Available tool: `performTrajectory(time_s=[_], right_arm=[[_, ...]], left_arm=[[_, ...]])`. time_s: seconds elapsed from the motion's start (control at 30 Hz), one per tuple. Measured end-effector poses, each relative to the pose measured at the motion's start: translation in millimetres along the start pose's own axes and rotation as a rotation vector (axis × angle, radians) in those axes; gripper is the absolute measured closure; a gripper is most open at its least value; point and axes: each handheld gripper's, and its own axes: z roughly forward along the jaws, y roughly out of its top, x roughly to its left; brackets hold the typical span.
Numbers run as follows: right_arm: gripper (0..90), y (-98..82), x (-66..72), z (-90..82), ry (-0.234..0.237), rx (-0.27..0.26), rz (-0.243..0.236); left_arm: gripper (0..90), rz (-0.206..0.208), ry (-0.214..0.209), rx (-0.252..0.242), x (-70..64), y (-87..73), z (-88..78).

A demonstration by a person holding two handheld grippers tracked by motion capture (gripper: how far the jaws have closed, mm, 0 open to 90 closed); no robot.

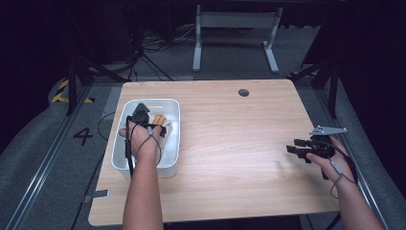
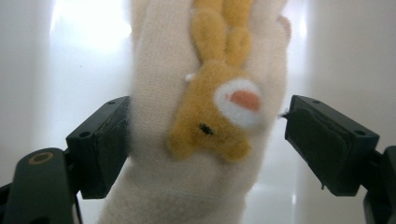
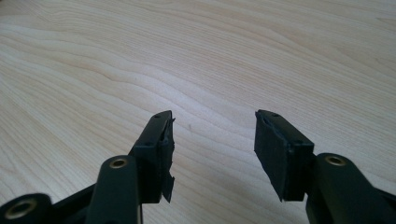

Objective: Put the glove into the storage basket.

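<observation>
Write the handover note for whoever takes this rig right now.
Left tool: jaws open inside the white bin, either side of the cream glove with the plush rabbit; right pad clear of it, left pad at its edge.
Right tool: open, empty, above bare table.
Done: glove lies in the bin.
Left: lift the left tool out.

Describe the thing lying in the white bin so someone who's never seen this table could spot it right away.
On the wooden table, look to the white plastic bin near its left edge, where the left gripper reaches in. Inside lies a cream knitted glove, between that gripper's open jaws. It stands out by the small yellow-orange plush bunny on it, with a white muzzle and pink nose.
</observation>
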Motion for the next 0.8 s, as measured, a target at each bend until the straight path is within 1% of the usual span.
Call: performTrajectory(time_s=[0.07,0.1,0.17,0.27,0.3,0.33,0.5,0.63,0.73,0.8], right_arm=[[48.0,1.5,0.0,2.1,0.000,0.001,-0.002],[47.9,2.3,-0.1,3.4,0.002,0.002,-0.003],[47.8,4.2,-0.1,6.0,0.002,0.007,-0.005],[47.7,8.0,1.1,10.3,0.010,0.005,-0.009],[47.7,9.4,1.3,11.7,0.011,0.004,-0.018],[47.6,10.7,2.4,12.8,0.014,0.005,-0.013],[46.9,15.1,4.0,18.1,0.021,0.009,-0.023],[46.8,19.1,5.1,21.1,0.029,0.007,-0.029],[46.5,22.5,5.7,23.9,0.034,0.005,-0.026],[46.6,25.0,6.1,26.1,0.036,0.004,-0.033]], left_arm=[[17.6,0.011,0.002,-0.009,-0.2,-0.2,-2.5],[17.8,0.010,0.001,-0.020,-0.5,-0.7,-3.5],[18.1,0.017,0.003,-0.025,-0.4,-1.1,-6.5],[18.6,0.014,0.009,-0.046,-0.1,-1.9,-10.4],[18.5,0.017,0.010,-0.052,0.3,-1.9,-12.0],[18.6,0.019,0.010,-0.058,0.8,-2.0,-13.4],[18.6,0.014,0.015,-0.081,2.5,-4.5,-18.3],[18.7,0.023,0.016,-0.106,1.0,-7.0,-24.4],[18.8,0.038,0.010,-0.128,-1.6,-9.0,-31.0],[19.2,0.050,0.004,-0.139,-2.6,-10.7,-34.9]])
